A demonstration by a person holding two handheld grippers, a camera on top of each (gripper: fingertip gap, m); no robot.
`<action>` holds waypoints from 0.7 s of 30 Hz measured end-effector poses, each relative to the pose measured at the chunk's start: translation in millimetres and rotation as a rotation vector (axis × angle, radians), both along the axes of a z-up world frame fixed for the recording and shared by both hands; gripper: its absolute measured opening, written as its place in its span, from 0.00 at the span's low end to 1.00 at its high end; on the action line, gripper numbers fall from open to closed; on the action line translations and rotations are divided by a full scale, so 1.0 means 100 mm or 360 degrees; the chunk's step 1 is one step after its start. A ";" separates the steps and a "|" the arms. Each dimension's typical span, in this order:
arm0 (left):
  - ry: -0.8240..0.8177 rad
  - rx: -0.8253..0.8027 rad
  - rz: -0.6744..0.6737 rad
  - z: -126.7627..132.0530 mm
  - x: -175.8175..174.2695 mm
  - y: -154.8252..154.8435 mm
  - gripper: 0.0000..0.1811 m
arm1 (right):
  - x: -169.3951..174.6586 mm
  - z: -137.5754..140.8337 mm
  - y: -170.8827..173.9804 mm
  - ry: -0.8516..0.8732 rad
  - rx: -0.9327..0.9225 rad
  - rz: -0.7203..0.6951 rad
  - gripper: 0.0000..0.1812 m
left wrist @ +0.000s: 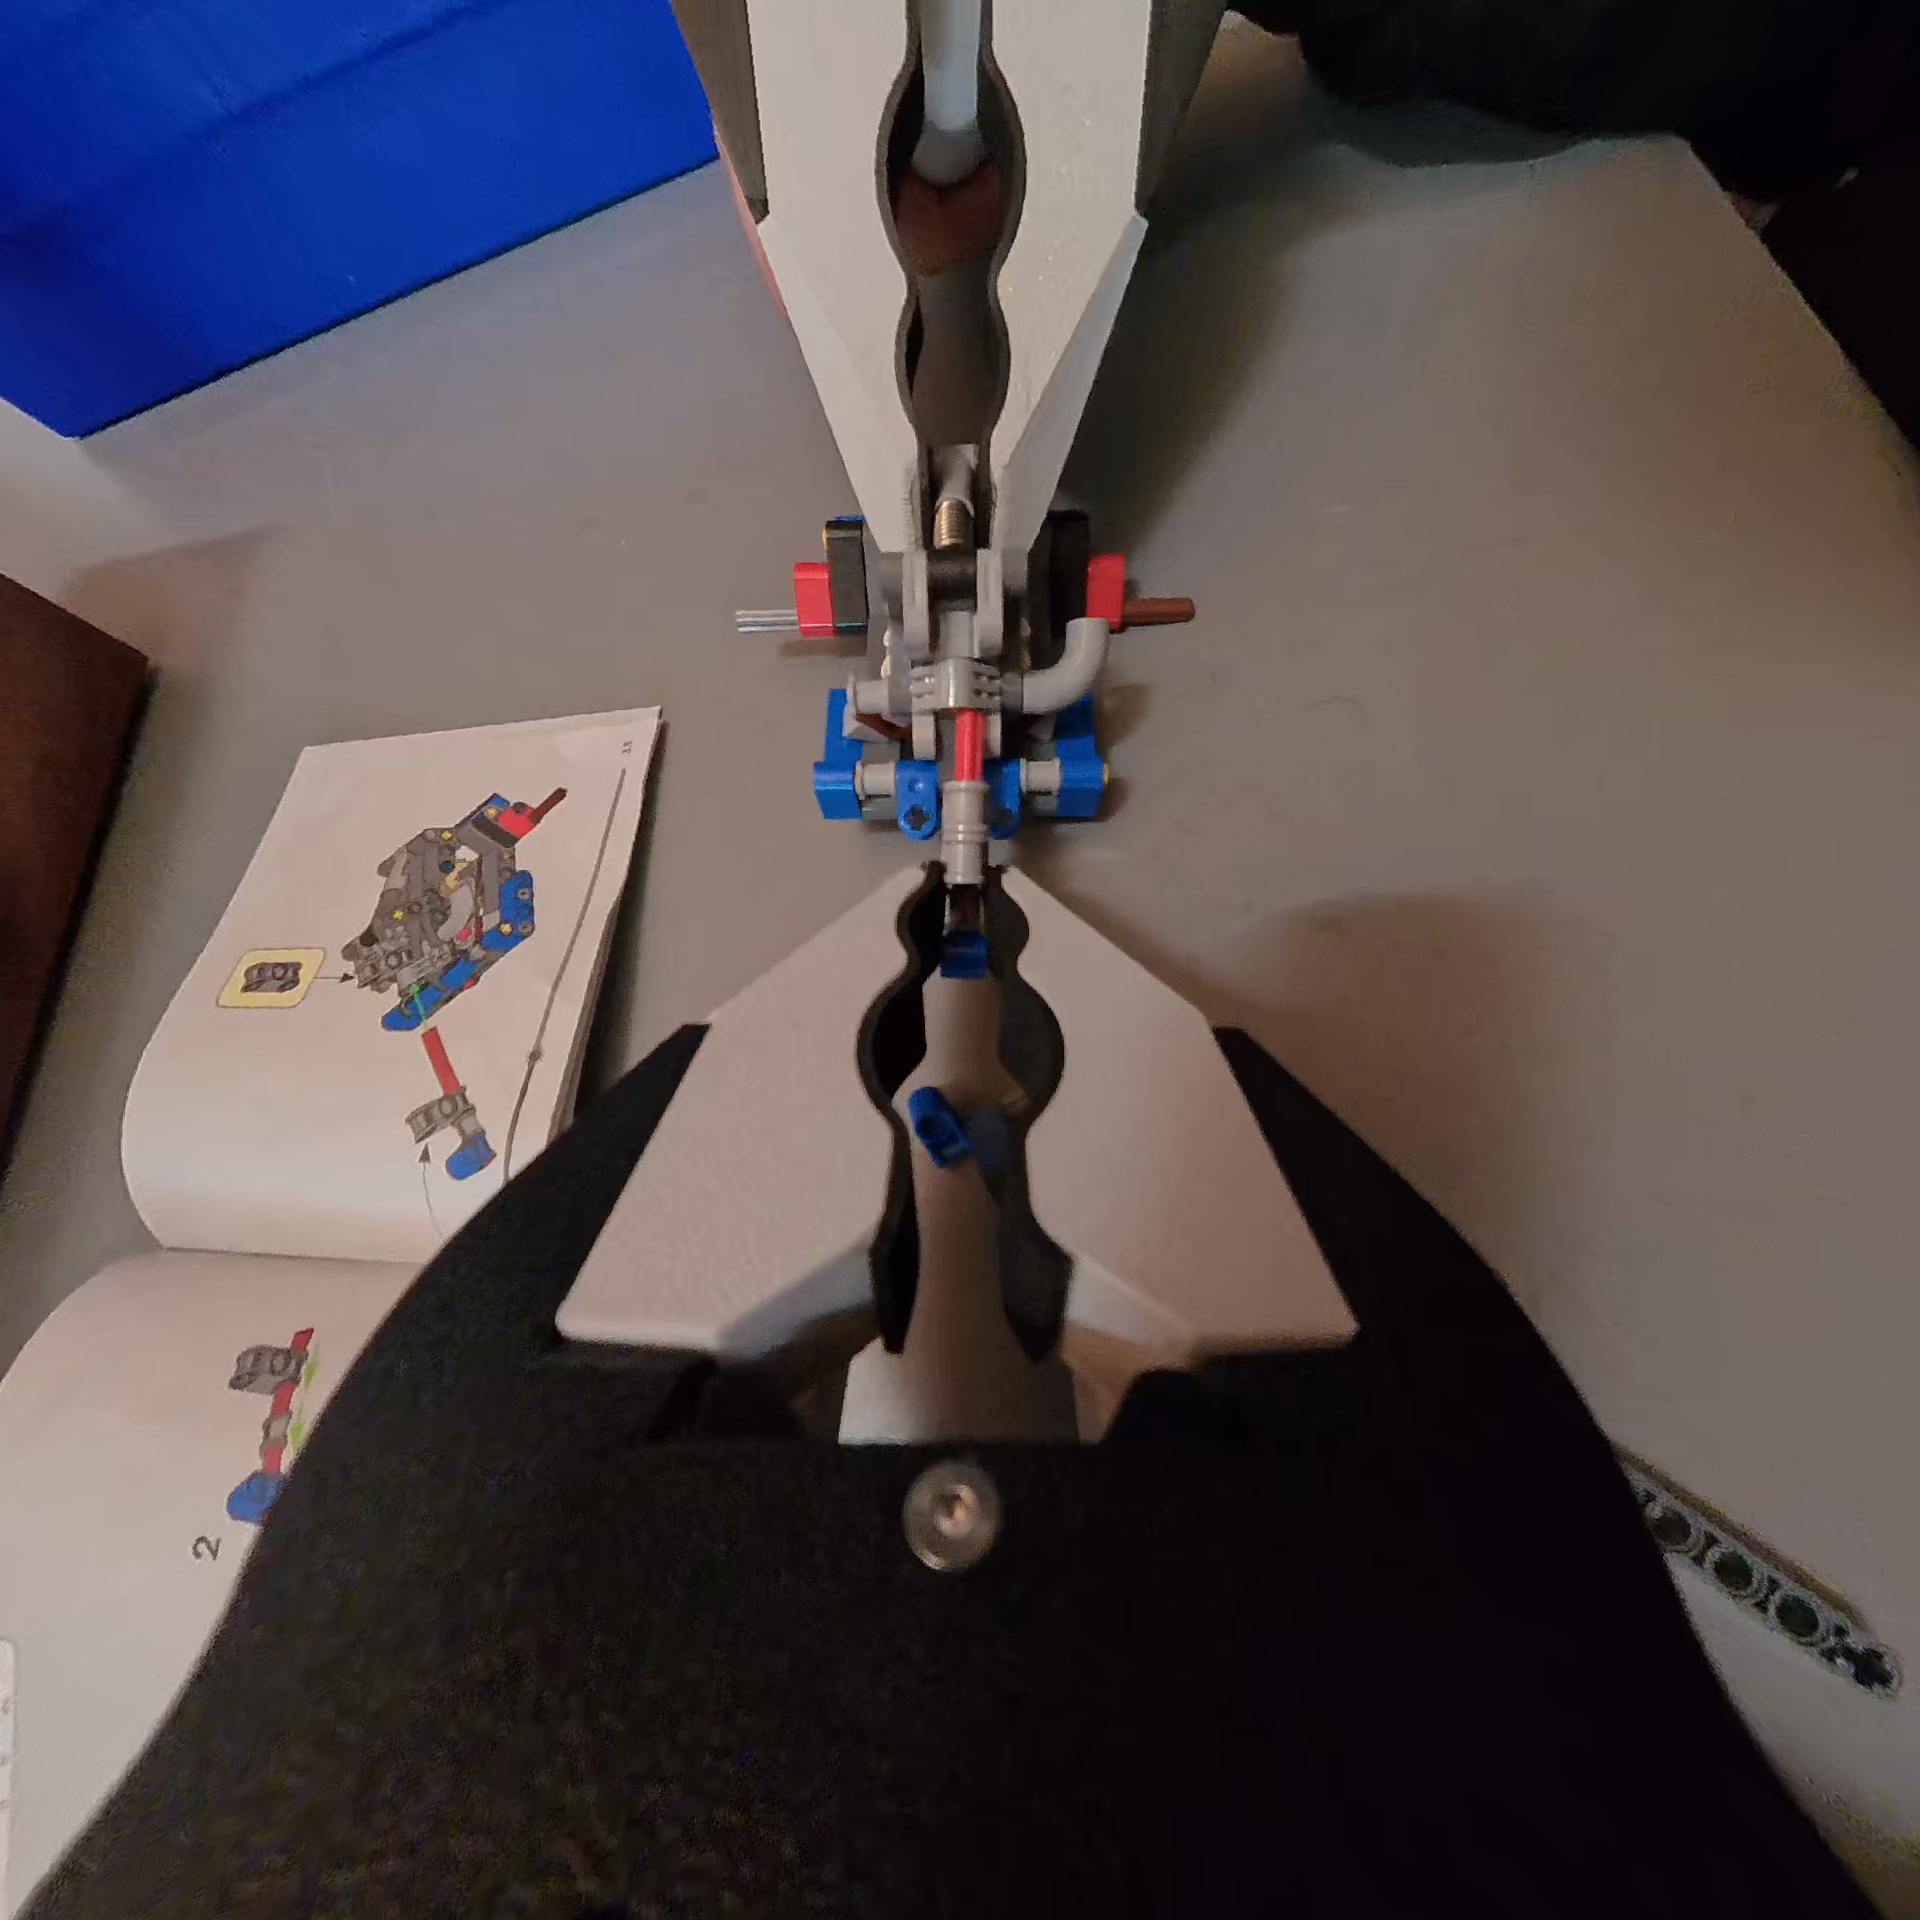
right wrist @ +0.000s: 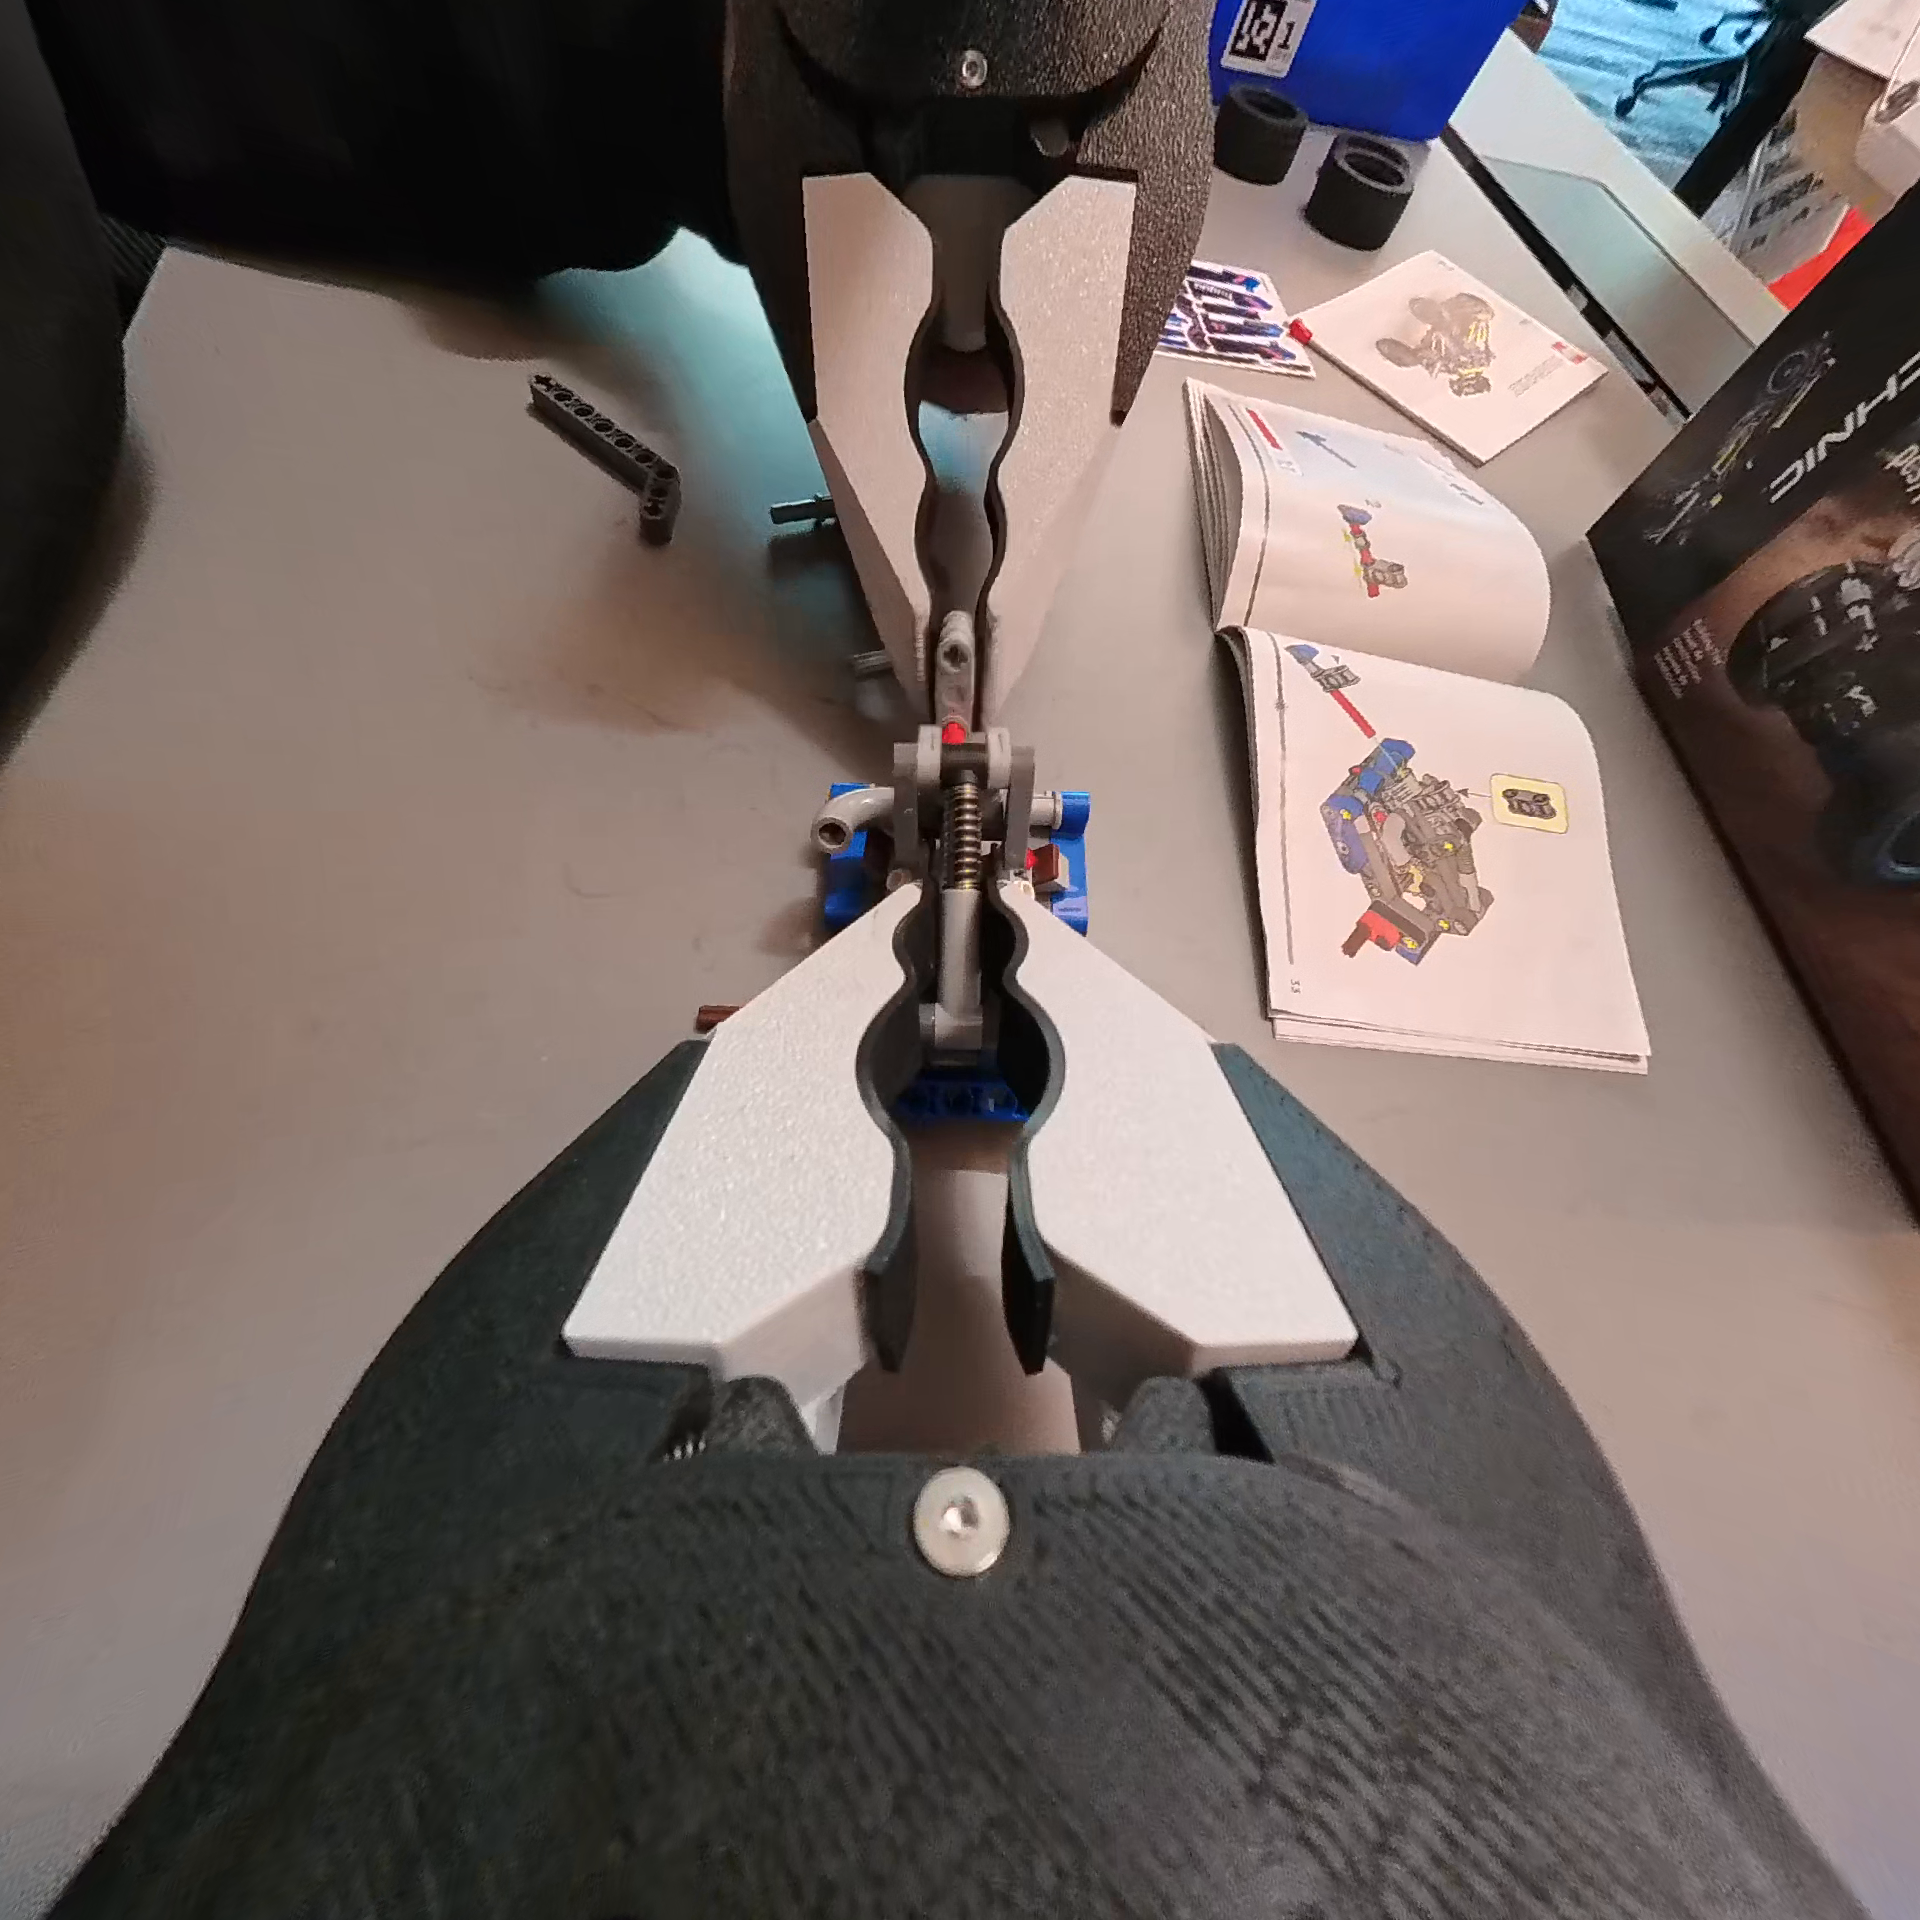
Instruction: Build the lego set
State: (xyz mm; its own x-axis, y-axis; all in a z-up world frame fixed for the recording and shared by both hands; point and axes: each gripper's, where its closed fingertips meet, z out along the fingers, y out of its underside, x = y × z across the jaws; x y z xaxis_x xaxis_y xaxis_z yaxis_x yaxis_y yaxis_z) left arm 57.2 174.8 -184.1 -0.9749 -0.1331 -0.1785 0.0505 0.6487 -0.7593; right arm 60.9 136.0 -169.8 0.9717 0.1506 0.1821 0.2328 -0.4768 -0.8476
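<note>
Left wrist view: my left gripper (left wrist: 961,883) has its jaws closed on the tip of the red axle sub-assembly (left wrist: 964,790), a grey connector on a red axle, which points into the blue-and-grey Lego chassis (left wrist: 961,727) on the grey tabletop (left wrist: 1455,727). From the far side, my right gripper (right wrist: 961,904) has its jaws clamped on the chassis around the spring shock absorber (right wrist: 961,831), steadying it.

I judge the step in hand to be seating this axle, as the open instruction booklet (right wrist: 1434,831) pictures. The next move calls for a straight push along the axle's line while the right side braces against it; a skewed push could twist the model.

Containers: a blue bin (left wrist: 312,156) stands at the tabletop's edge, its contents unseen, and the dark set box (right wrist: 1787,623) lies beside the booklet. Two black tyres (right wrist: 1309,156) and a black angled beam (right wrist: 608,447) wait loose.
</note>
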 end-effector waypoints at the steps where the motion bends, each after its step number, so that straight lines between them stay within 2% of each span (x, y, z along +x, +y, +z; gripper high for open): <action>1: 0.0005 0.0011 0.0001 -0.01 0.00 0.00 0.02 | 0.00 0.00 0.00 0.0004 0.0005 0.0001 0.03; 12: 0.0051 0.0031 -0.0052 0.00 0.01 -0.01 0.02 | 0.02 0.00 -0.01 0.0033 0.0005 0.0007 0.03; 19: -0.0013 0.0052 -0.0026 0.01 0.04 -0.02 0.02 | 0.03 0.00 -0.02 0.0042 0.0002 -0.0001 0.03; 21: 0.0043 0.0026 0.0008 0.00 0.03 -0.02 0.02 | 0.03 0.00 -0.02 0.0041 0.0001 -0.0003 0.03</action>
